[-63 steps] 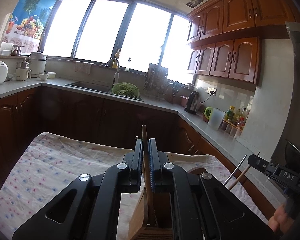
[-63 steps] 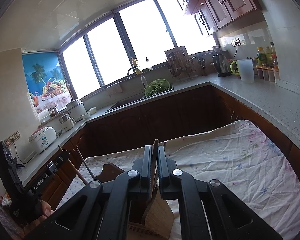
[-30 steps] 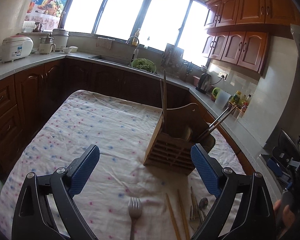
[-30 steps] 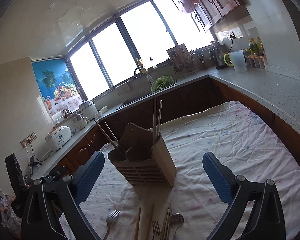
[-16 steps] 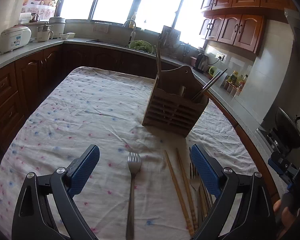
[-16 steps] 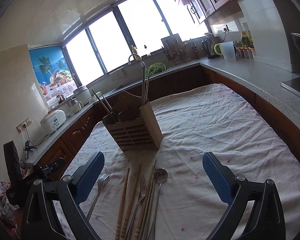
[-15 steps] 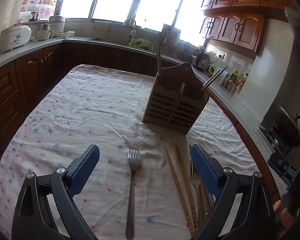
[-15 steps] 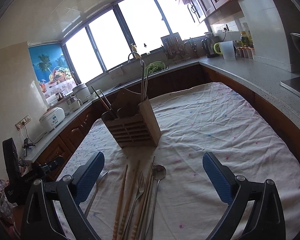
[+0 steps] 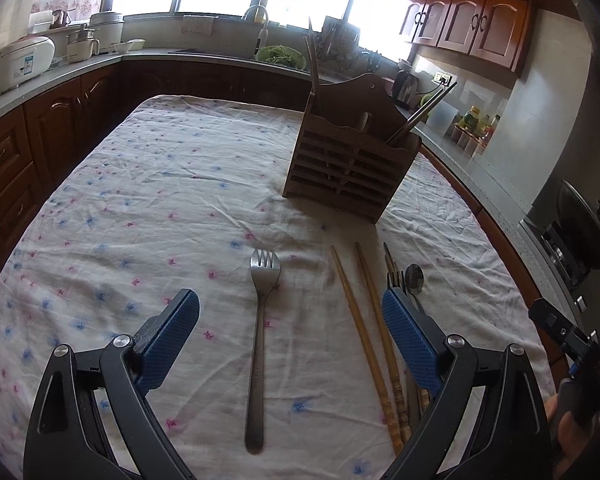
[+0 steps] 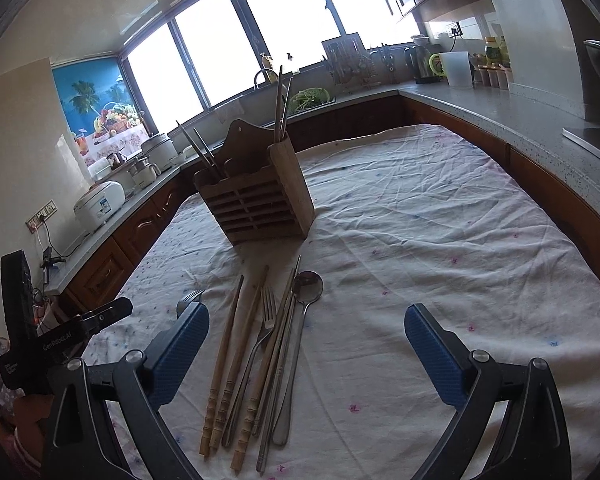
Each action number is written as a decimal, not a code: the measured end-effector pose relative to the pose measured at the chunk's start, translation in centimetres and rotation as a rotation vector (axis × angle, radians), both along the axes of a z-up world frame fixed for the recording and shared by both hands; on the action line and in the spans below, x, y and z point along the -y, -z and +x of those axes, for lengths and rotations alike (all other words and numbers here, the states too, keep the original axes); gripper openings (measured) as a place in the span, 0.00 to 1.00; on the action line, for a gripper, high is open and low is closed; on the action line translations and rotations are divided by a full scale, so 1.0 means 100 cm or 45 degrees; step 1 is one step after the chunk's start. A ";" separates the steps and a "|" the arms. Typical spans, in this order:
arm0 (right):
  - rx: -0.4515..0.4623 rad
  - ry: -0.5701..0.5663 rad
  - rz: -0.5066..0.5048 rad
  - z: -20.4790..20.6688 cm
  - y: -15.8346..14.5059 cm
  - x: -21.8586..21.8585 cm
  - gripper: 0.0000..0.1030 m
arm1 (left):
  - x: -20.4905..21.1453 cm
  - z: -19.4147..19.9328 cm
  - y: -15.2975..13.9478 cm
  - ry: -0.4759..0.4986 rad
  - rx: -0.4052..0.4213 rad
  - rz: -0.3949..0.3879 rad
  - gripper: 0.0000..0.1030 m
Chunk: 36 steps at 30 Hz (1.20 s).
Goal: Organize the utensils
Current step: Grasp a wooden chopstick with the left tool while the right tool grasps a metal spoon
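Left tool point(image 9: 290, 344) spread wide apart, empty, low in the frame above a lone fork point(image 9: 260, 320) lying lengthwise on the flowered cloth point(image 9: 160, 200) over the worktop. Right tool point(image 10: 306, 344) likewise gaping and empty, at the bottom of its frame. Loose wooden chopsticks point(image 10: 236, 344), a second fork point(image 10: 260, 340), metal chopsticks and a spoon point(image 10: 300, 328) bunched side by side, lower centre of the right view. Wooden utensil holder point(image 10: 256, 200) upright beyond them, centre frame, chopsticks standing in its two end compartments.
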State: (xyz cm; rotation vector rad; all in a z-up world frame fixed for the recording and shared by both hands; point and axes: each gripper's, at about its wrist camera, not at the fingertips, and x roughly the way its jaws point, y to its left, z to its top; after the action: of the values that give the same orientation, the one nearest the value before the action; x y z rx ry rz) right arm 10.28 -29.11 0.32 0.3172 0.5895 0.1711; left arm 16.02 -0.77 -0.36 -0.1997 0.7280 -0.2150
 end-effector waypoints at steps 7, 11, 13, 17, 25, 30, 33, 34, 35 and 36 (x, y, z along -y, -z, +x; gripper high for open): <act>-0.028 -0.008 -0.018 0.014 0.000 -0.001 0.90 | 0.019 0.017 0.003 0.070 -0.059 0.053 0.92; -0.069 -0.002 -0.015 0.024 0.005 0.001 0.77 | 0.038 0.032 0.012 0.128 -0.111 0.115 0.91; -0.099 0.000 -0.018 0.030 0.008 0.002 0.68 | 0.048 0.041 0.016 0.159 -0.138 0.143 0.88; -0.149 -0.006 -0.011 0.041 0.016 0.004 0.58 | 0.070 0.060 0.026 0.209 -0.188 0.199 0.76; -0.219 -0.031 -0.007 0.067 0.028 0.004 0.52 | 0.100 0.096 0.059 0.252 -0.302 0.362 0.51; -0.272 -0.085 -0.042 0.088 0.038 -0.007 0.51 | 0.098 0.091 0.060 0.305 -0.292 0.401 0.45; -0.314 -0.127 -0.081 0.104 0.045 -0.016 0.51 | 0.089 0.084 0.059 0.373 -0.292 0.420 0.41; -0.331 -0.142 -0.102 0.108 0.048 -0.019 0.51 | 0.086 0.083 0.058 0.391 -0.296 0.425 0.41; -0.352 -0.155 -0.126 0.113 0.052 -0.022 0.47 | 0.082 0.081 0.058 0.405 -0.304 0.428 0.41; -0.372 -0.172 -0.145 0.117 0.055 -0.025 0.45 | 0.078 0.080 0.056 0.412 -0.312 0.429 0.40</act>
State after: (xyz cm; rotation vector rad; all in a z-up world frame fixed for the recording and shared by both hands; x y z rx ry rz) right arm 21.96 -26.58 -5.15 0.1926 0.9073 0.2219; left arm 24.07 -8.58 -6.01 0.2188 1.0273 -0.3756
